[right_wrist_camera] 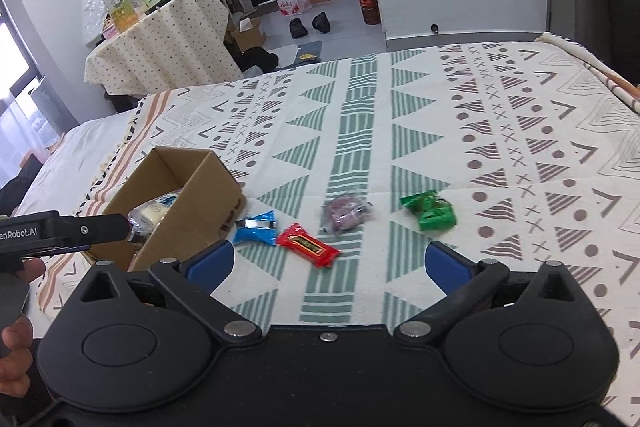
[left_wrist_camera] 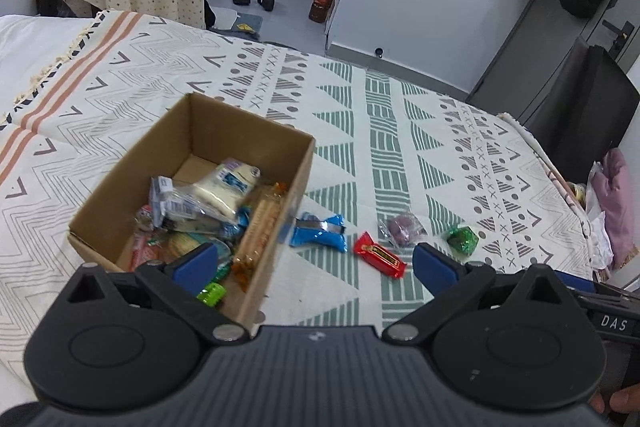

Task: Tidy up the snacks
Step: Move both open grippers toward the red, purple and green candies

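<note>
Though seemingly empty, both grippers' jaws wide apart.

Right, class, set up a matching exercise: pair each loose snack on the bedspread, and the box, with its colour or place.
Column one:
1. packet nearest the cardboard box
2. long bar wrapper
3. clear-wrapped snack
4. snack farthest from the box

Column two:
a. green
b. purple inside
c. blue
d. red

Pairs: 1-c, 2-d, 3-b, 4-a. The cardboard box lies left of all four, already holding several snacks.
</note>
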Tool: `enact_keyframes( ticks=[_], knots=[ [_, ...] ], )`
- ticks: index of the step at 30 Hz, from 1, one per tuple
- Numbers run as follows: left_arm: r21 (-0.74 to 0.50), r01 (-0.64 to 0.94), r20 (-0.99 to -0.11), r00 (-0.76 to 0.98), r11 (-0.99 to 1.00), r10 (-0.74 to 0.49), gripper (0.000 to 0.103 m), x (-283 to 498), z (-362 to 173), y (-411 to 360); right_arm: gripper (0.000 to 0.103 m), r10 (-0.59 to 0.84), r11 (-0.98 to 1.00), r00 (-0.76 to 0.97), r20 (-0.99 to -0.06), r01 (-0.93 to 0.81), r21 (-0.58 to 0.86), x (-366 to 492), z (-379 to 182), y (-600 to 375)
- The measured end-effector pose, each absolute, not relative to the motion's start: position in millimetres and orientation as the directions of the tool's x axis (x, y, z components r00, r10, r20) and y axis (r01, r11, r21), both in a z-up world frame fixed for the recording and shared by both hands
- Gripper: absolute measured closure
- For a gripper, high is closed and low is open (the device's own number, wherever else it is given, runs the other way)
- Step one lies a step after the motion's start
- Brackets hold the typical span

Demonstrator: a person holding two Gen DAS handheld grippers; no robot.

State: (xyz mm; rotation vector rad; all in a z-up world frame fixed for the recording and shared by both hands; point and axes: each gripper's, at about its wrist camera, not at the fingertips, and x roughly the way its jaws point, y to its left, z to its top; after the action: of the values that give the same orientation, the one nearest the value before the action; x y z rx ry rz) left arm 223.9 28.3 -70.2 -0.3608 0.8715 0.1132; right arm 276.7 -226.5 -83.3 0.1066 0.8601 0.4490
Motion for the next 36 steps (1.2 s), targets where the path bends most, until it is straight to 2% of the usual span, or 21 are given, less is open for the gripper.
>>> enact_keyframes(
  ticks=[24,31,36],
  knots=[
    [-0.230,-0.208,-0.770,0.636,0.951,-0.047,0.003,240,-106,-30,0.001,0.431,0.902,0.603,-0.672,-0.271,0.335,282,-135,-276],
    [-0.237,-0.204,-0.775,0.629,0.950,-0.058,0.018,257,-124,-44,0.014,0.426,0.904,0.604,-0.674,-0.253,0.345,301,-151,-278],
    [-0.244,-0.214,-0.789,0.611,0.946,-0.065,0.032,272,-141,-50,0.019,0.434,0.900,0.604,-0.668,-0.251,0.357,313,-160,-280]
  ],
)
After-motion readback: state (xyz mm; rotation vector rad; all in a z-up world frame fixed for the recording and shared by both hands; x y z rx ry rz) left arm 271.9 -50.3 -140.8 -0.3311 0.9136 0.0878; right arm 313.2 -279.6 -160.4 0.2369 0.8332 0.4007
